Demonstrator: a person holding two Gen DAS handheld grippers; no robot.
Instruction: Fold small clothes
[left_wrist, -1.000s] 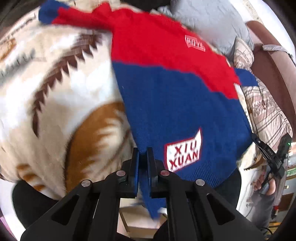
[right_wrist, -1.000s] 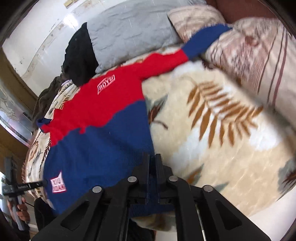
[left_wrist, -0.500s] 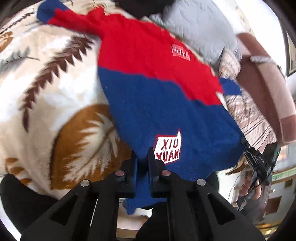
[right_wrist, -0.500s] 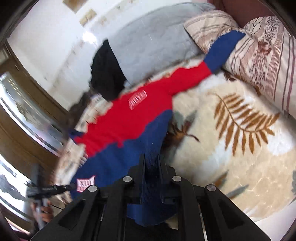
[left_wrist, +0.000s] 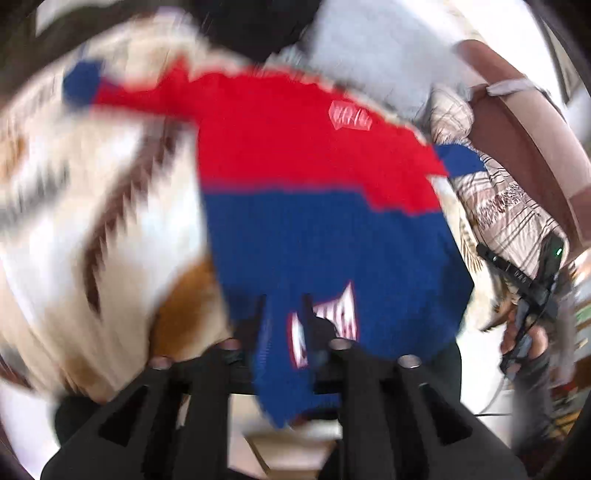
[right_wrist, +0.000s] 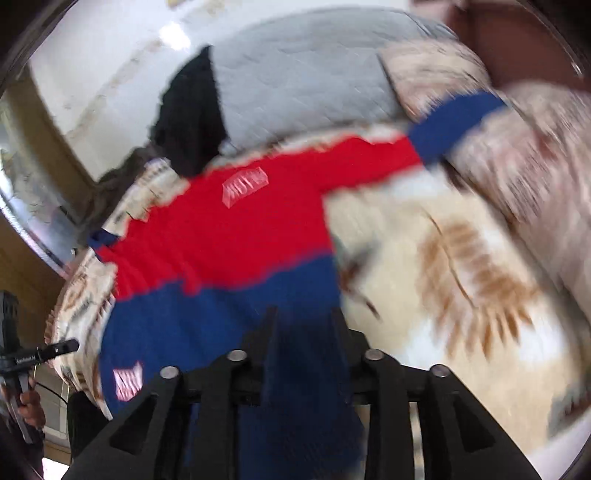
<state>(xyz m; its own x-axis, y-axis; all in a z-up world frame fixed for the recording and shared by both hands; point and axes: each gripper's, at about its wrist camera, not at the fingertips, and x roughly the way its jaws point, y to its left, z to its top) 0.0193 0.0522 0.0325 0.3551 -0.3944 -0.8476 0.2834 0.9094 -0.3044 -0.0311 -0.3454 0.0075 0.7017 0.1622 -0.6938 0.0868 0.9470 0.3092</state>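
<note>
The sweater (left_wrist: 317, 206) lay spread flat on the bed (left_wrist: 92, 229); both grippers' fingers (left_wrist: 258, 317) had just parted, hem loose between them; best back away without snagging

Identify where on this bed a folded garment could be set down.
Bare leaf-print fleece blanket lies either side of the red-and-blue knit sweater. The far end is crowded: grey quilt, black garment, striped pillows.
</note>
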